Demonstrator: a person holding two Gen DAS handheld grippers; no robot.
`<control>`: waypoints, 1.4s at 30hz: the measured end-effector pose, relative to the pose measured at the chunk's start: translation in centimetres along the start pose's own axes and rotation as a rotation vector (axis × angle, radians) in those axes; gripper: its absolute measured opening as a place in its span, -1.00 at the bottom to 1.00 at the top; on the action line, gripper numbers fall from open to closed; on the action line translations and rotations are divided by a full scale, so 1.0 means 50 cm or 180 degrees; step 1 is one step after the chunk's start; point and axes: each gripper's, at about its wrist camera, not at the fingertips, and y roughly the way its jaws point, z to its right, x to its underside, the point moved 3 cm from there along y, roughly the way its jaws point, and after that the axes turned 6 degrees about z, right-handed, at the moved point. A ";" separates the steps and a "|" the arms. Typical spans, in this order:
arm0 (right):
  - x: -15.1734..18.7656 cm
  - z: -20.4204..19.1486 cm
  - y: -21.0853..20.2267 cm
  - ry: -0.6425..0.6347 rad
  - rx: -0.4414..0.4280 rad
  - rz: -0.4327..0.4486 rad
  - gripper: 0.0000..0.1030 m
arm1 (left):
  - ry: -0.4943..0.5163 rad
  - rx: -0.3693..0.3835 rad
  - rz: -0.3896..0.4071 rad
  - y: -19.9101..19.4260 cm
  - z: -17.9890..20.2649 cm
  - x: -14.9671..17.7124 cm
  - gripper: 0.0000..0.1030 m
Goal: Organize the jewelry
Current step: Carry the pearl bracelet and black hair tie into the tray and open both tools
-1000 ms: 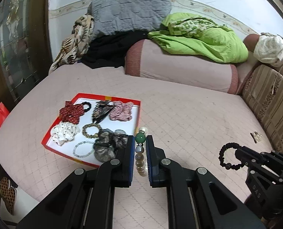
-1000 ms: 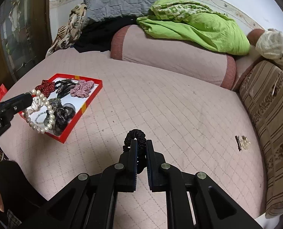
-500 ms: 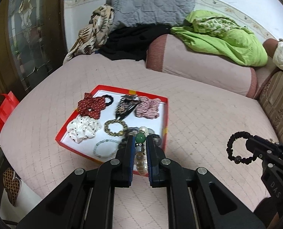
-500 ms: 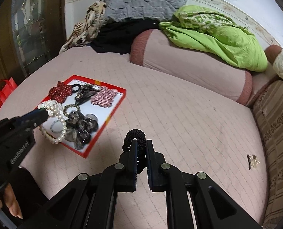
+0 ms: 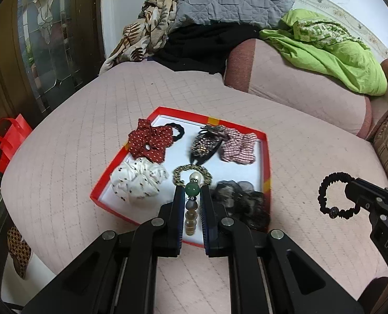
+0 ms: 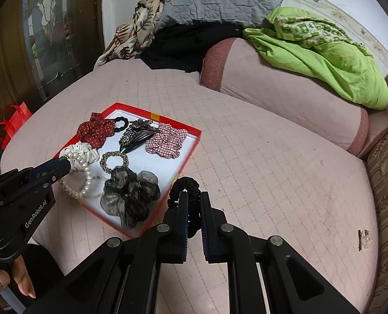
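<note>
Left wrist: left gripper (image 5: pixel 192 204) is clenching a bead bracelet (image 5: pixel 192 204) over the red tray (image 5: pixel 267 157). Right gripper (image 6: pixel 193 206) is gripping a black hair tie (image 6: pixel 186 185).

At lower centre, the left gripper (image 5: pixel 192 196) pinches a bead bracelet (image 5: pixel 192 204) over the red tray (image 5: pixel 267 162) of scrunchies. At right, the right gripper (image 5: pixel 351 193) clamps a black hair tie (image 5: pixel 327 196).

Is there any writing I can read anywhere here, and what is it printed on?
"GenRobot.AI": white letters on the black body of the left gripper, seen from the right wrist camera.
"DAS": faint raised letters on the black body of the right gripper, seen from the left wrist camera; anything further is cut off.
Nothing readable on the red box.
</note>
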 end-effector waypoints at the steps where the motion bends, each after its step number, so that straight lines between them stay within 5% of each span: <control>1: -0.003 -0.002 0.007 0.0008 -0.0025 -0.0003 -0.82 | 0.0007 0.0002 -0.0007 0.005 -0.004 -0.002 -0.79; 18: -0.065 -0.036 0.156 0.0257 -0.0604 0.0034 -0.82 | -0.0212 0.1064 -0.0368 0.164 -0.037 -0.128 -0.79; 22: -0.068 -0.046 0.204 0.0303 -0.0704 -0.0055 -0.82 | -0.0302 0.0991 -0.0622 0.247 -0.043 -0.115 -0.79; 29: -0.062 -0.065 0.274 0.0278 -0.0774 -0.0186 -0.82 | -0.0358 0.0600 -0.0682 0.326 -0.084 -0.109 -0.79; 33: -0.050 -0.062 0.312 0.0332 -0.0788 -0.0299 -0.82 | -0.0220 0.0377 -0.0649 0.343 -0.085 -0.104 -0.79; 42: -0.040 -0.052 0.327 0.0309 -0.0739 -0.0317 -0.75 | -0.0192 0.0341 -0.0525 0.330 -0.079 -0.108 -0.64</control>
